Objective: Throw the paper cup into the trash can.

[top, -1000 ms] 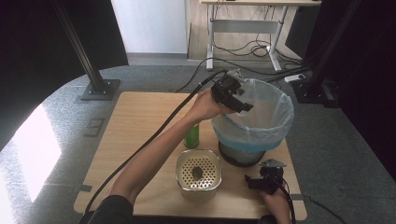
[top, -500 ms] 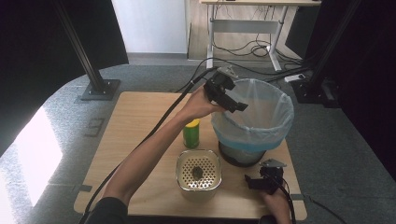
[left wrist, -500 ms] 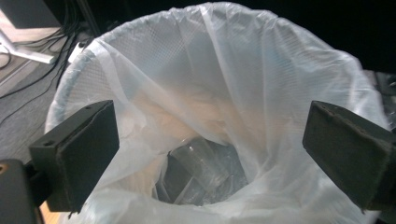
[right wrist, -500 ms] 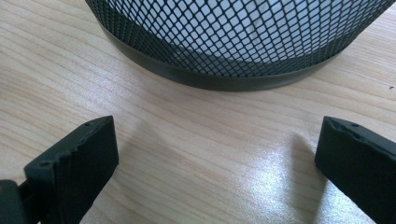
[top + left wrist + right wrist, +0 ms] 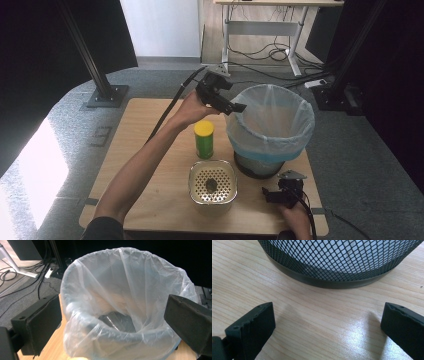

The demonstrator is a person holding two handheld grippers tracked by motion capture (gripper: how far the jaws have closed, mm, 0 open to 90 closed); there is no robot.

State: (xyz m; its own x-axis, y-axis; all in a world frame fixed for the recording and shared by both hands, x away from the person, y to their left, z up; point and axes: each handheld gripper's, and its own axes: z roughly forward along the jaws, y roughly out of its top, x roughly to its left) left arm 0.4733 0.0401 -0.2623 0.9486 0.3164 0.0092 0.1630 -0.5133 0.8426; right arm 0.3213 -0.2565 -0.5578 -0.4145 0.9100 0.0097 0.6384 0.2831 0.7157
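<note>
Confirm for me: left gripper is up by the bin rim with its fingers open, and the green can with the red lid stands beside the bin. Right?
One detail is off: the lid on the green can is yellow, not red, as the high view shows. The rest holds: the left gripper is by the bin rim, fingers open.

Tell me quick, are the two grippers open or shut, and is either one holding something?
Left gripper: open, holding nothing, up by the lined bin.
Right gripper: open, holding nothing, low over the table.
</note>
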